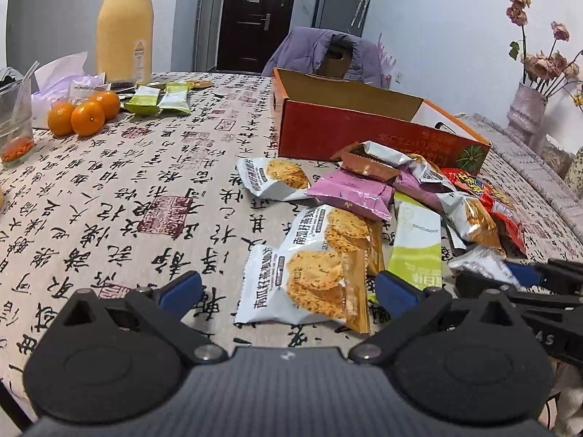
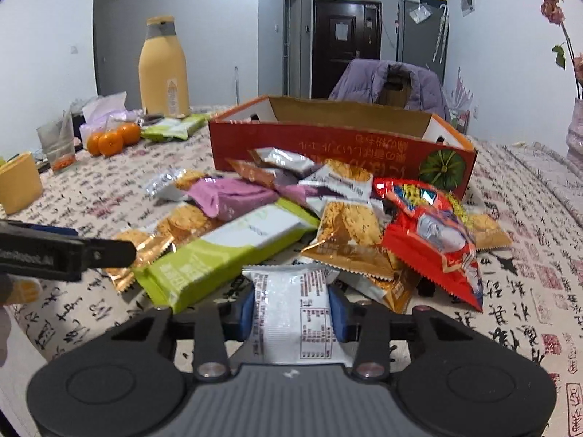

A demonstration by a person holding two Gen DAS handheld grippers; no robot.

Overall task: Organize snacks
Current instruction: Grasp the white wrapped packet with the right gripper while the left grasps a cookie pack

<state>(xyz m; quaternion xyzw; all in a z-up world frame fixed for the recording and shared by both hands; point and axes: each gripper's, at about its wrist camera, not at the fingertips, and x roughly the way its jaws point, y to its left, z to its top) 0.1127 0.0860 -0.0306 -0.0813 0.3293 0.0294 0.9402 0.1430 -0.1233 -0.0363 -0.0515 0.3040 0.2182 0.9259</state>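
A pile of snack packets lies on the patterned tablecloth in front of an open red cardboard box. My left gripper is open, its blue pads on either side of a white cracker packet lying flat on the cloth. My right gripper is shut on a white packet with its printed back facing up, at the near edge of the pile. It also shows in the left wrist view. A green-and-white bar, a red chip bag and a pink packet lie in the pile.
Three oranges, two green packets, a tall yellow bottle and a plastic cup stand at the far left. A vase of dried roses stands at the right. A chair with a purple jacket is behind the box.
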